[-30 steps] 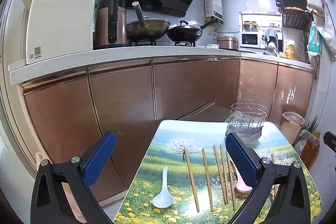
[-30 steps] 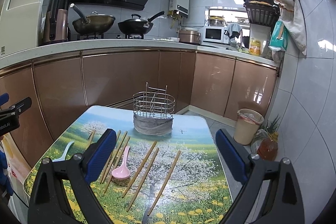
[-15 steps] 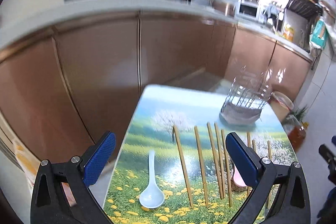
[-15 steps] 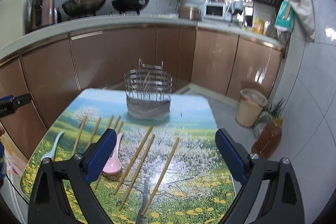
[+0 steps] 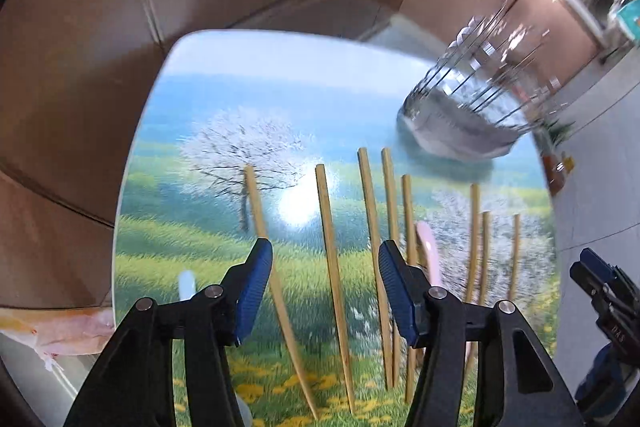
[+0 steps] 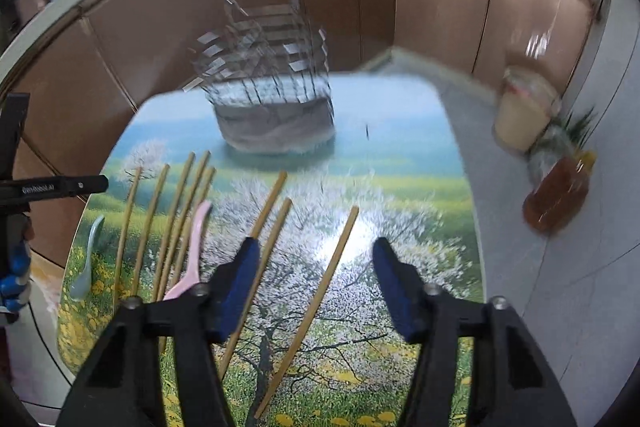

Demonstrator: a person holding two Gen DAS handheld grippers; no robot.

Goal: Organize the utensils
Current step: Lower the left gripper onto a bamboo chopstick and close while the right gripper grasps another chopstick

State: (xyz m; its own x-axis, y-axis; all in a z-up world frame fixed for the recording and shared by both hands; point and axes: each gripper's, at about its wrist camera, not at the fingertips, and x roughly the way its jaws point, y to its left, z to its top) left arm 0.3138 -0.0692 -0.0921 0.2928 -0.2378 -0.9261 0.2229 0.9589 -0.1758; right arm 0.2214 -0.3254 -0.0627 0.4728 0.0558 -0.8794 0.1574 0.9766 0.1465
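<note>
Nothing is sorted yet: the wire rack [image 6: 272, 95] at the far end of the bench [image 5: 280, 75] looks empty. All the chopsticks and both spoons lie flat on the bench.

Our left gripper [image 5: 324, 291] has its jaws half spread, empty, straddling one chopstick [image 5: 334, 275]; the pink spoon [image 5: 428, 251] is just right of them. Our right gripper [image 6: 316, 283] is likewise part-open and empty, over another chopstick [image 6: 320, 291].

Versus a second ago: both cameras faced the cabinets, now we're tipped down close over the bench. Both sets of jaws have just been closing from full spread, with a chopstick lying below each gap but nothing pinched.
</note>
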